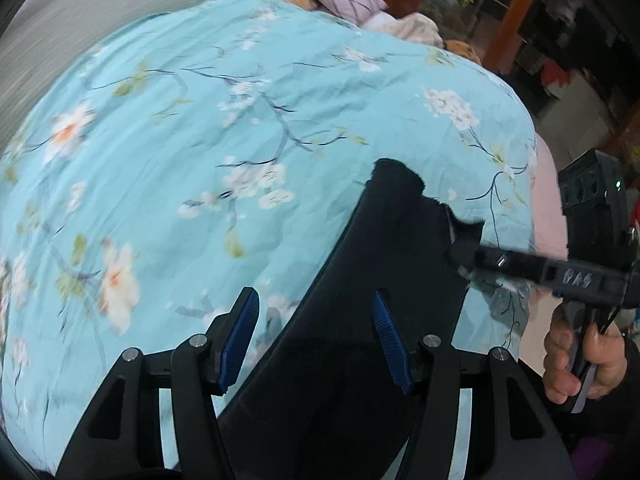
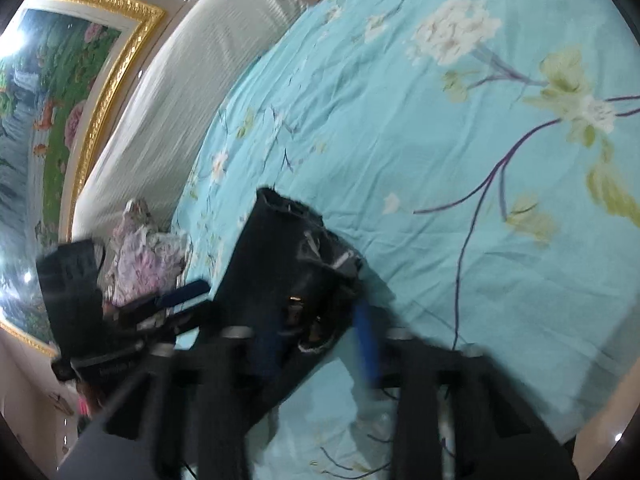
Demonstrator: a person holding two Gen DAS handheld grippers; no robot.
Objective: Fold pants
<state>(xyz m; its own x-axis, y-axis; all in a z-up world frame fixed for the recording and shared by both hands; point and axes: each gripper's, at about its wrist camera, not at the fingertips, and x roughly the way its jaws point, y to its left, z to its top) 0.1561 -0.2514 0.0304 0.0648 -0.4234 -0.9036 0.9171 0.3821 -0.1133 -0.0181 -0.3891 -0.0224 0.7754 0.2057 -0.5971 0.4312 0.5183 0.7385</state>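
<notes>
Dark pants (image 1: 360, 320) lying on the floral bedspread (image 1: 200, 140) near its right edge. Left gripper (image 1: 316, 340) wide apart, astride the cloth, pads not pressing. Right gripper (image 1: 460, 252) pinched narrow on the pants' far corner, hand (image 1: 580, 364) squeezing its trigger.

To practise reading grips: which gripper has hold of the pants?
The right gripper, reaching in from the side and pinching the pants at their edge; the left gripper is open over them, pads apart.
</notes>
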